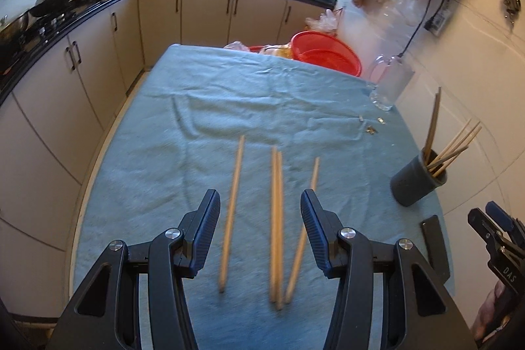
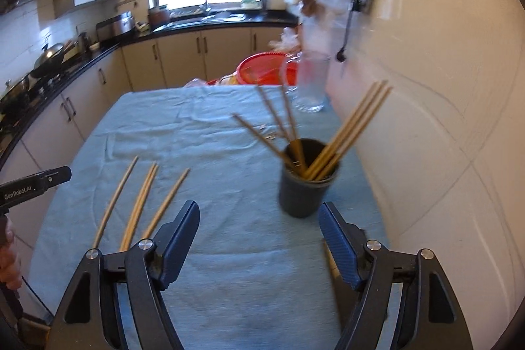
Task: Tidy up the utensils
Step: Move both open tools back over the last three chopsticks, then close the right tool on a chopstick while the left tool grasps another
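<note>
**A:** What does the figure show, from the largest element down?

**B:** A table under a blue-green cloth. At its right edge stands a dark holder cup with several chopsticks already upright in it. Four loose chopsticks lie on the cloth near the front, well apart from the cup.

**A:** And the tongs?

**B:** The left gripper hangs above the loose sticks, jaws parted, nothing between the pads. The right gripper is released too, empty, aimed at the cloth just short of the cup.

**A:** How is the step best done?

**B:** Probably by lowering the left jaws astride one stick, or the touching middle pair, near mid-length so it balances. Pads should close across the shaft. The blurred view suggests settling before closing.
</note>
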Demonstrator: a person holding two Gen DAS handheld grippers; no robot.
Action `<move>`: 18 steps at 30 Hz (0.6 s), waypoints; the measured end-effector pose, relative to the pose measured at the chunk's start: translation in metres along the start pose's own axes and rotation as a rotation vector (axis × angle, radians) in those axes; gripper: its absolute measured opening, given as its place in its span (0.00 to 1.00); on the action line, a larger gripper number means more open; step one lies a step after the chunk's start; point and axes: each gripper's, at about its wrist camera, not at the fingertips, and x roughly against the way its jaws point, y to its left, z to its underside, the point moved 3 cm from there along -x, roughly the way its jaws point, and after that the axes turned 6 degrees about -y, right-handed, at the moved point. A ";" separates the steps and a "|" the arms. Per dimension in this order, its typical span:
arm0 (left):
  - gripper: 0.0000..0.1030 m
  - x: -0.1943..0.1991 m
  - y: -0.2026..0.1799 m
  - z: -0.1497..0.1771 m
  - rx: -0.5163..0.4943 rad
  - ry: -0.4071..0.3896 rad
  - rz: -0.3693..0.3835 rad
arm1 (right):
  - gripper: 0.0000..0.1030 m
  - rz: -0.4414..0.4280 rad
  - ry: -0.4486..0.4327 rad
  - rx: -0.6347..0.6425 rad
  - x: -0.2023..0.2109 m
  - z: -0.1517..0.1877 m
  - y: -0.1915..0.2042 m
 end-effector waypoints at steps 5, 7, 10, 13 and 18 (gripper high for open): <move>0.48 0.001 0.031 0.012 0.012 0.035 -0.029 | 0.77 -0.121 0.129 -0.014 -0.035 0.007 0.035; 0.48 0.003 0.045 0.016 0.011 0.046 -0.046 | 0.77 -0.143 0.174 -0.027 -0.051 0.010 0.047; 0.48 0.005 0.063 0.021 0.003 0.054 -0.069 | 0.75 -0.176 0.239 -0.049 -0.079 0.014 0.067; 0.48 0.007 0.082 0.027 -0.012 0.064 -0.097 | 0.68 -0.183 0.321 -0.118 -0.113 0.018 0.078; 0.48 0.007 0.107 0.036 -0.017 0.088 -0.113 | 0.45 -0.178 0.467 -0.215 -0.174 0.020 0.097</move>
